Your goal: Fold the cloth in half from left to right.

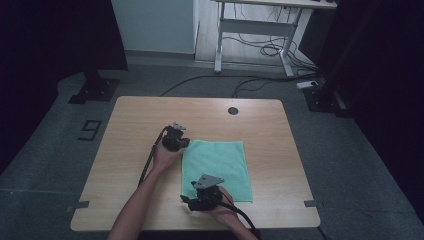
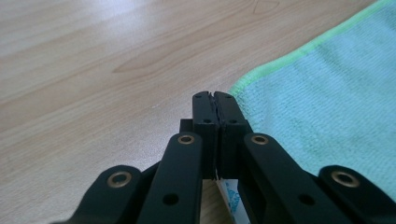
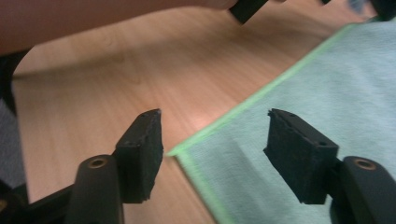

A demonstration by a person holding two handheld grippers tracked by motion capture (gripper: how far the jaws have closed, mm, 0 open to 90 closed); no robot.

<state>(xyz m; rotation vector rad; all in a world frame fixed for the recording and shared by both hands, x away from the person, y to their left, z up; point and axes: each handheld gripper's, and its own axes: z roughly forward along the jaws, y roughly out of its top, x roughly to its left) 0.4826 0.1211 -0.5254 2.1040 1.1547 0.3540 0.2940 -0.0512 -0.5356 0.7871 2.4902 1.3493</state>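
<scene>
Left gripper (image 2: 212, 100): jaws pressed together at the cloth's far-left corner; whether they pinch fabric, cannot tell.
Green microfibre cloth (image 1: 217, 162): flat, mid-table; likely light, limp; best taken by corners.
Right gripper (image 3: 212, 140): jaws wide, straddling the near-left corner, empty.

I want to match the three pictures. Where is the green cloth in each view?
High view: cloth at table centre, between the grippers.
Left gripper view: right side, its corner at the shut jaws.
Right gripper view: right half, its corner between the open jaws.
Shared landmark: the cloth's bright green hem.
</scene>
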